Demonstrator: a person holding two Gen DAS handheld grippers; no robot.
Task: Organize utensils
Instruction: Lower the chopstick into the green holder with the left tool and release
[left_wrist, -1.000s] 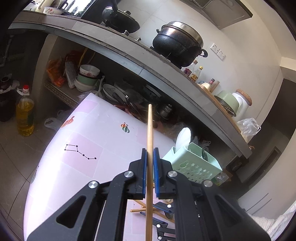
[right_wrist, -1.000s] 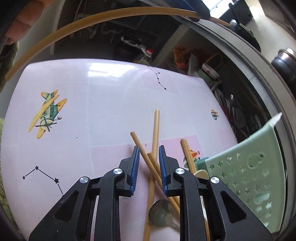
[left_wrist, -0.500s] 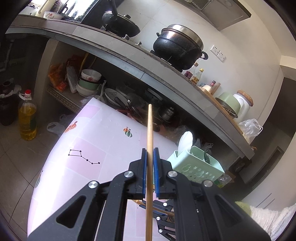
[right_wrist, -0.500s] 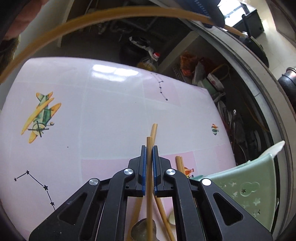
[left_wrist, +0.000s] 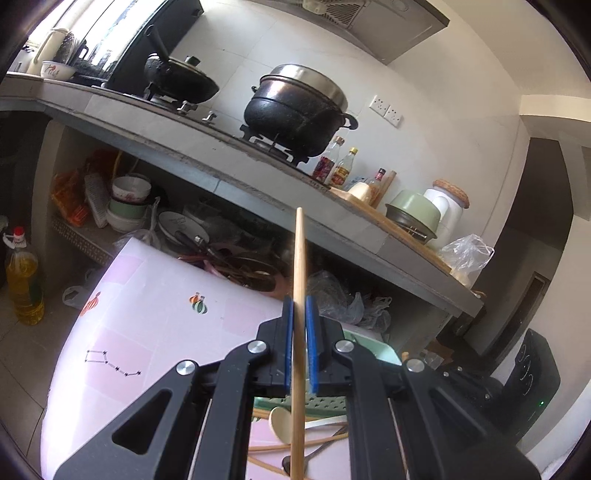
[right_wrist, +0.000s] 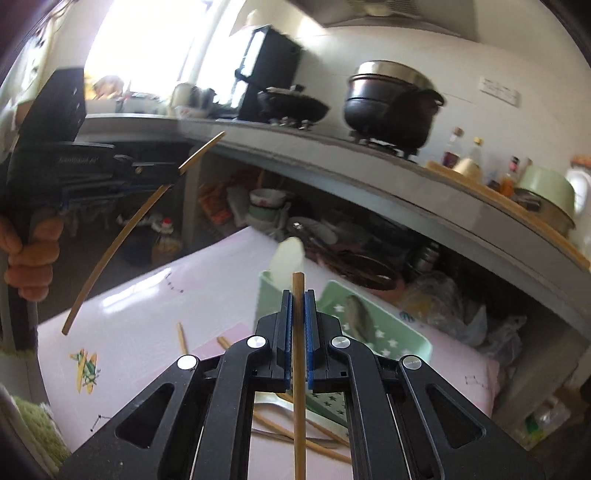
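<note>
Pink patterned table (right_wrist: 155, 325) with mint-green star-pierced plastic utensil basket (right_wrist: 384, 332) lying on it.

Left gripper (left_wrist: 300, 314) clamped on one long bamboo chopstick (left_wrist: 298, 258), held high above table.

Right gripper (right_wrist: 298, 306) clamped on second bamboo chopstick (right_wrist: 297, 332), just before basket.

Risk: long overhang below jaws may snag loose chopsticks (right_wrist: 291, 435) or basket wall, levering stick out of grip.

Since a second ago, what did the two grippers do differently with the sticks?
The right gripper was open over the pile, then shut on a wooden chopstick and lifted it off the pink table, tilting up toward the green plastic basket. The left gripper rose too. It stayed shut on its own long wooden chopstick, and loose chopsticks still lie on the table.
</note>
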